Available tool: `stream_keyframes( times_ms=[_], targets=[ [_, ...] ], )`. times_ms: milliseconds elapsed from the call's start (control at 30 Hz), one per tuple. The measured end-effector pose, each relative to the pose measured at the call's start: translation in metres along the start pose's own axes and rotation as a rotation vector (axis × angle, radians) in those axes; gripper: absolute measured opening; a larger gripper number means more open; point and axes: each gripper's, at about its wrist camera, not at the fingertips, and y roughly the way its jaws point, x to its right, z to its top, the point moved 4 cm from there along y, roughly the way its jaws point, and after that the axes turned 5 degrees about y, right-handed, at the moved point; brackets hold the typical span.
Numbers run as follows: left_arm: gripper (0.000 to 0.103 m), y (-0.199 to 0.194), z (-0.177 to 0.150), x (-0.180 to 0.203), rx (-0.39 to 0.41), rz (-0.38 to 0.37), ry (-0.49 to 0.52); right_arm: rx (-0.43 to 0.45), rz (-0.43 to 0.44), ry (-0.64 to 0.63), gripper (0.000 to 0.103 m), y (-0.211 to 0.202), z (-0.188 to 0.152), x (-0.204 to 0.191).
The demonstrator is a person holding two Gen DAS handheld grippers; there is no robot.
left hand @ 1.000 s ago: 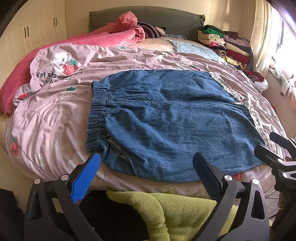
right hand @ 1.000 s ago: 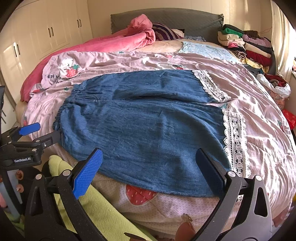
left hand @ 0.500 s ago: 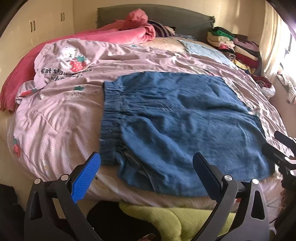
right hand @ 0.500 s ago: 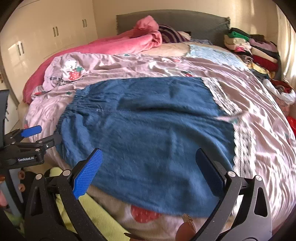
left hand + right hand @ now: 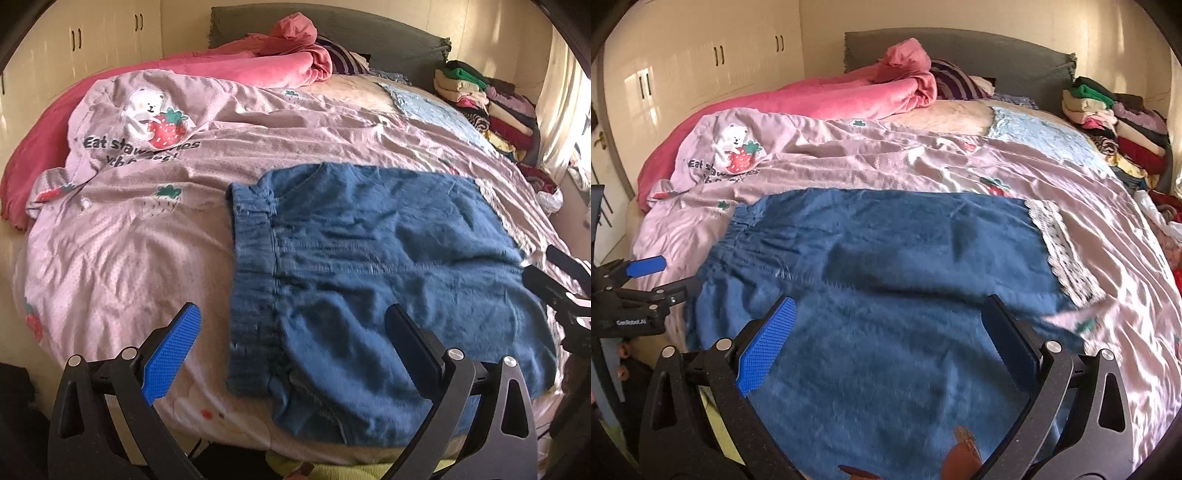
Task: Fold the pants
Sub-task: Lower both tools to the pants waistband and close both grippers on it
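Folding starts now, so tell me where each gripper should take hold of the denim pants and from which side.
Judging by how the denim pants lie flat, left gripper takes the elastic waistband's near corner, right gripper the lace-trimmed hem's near corner, both from the bed's near edge, sliding one finger underneath.

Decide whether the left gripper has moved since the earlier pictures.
Yes. The left gripper has advanced over the bed: the denim pants and strawberry quilt loom nearer.
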Motion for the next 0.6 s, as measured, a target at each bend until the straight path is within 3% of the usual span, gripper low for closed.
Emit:
stream_keyframes(
  times_ms=[600],
  targets=[
    [0.099, 0.056, 0.062, -0.052, -0.03, 0.011, -0.035, -0.059, 0.049, -0.104, 0.095, 0.075, 0.059, -0.011]
  ],
)
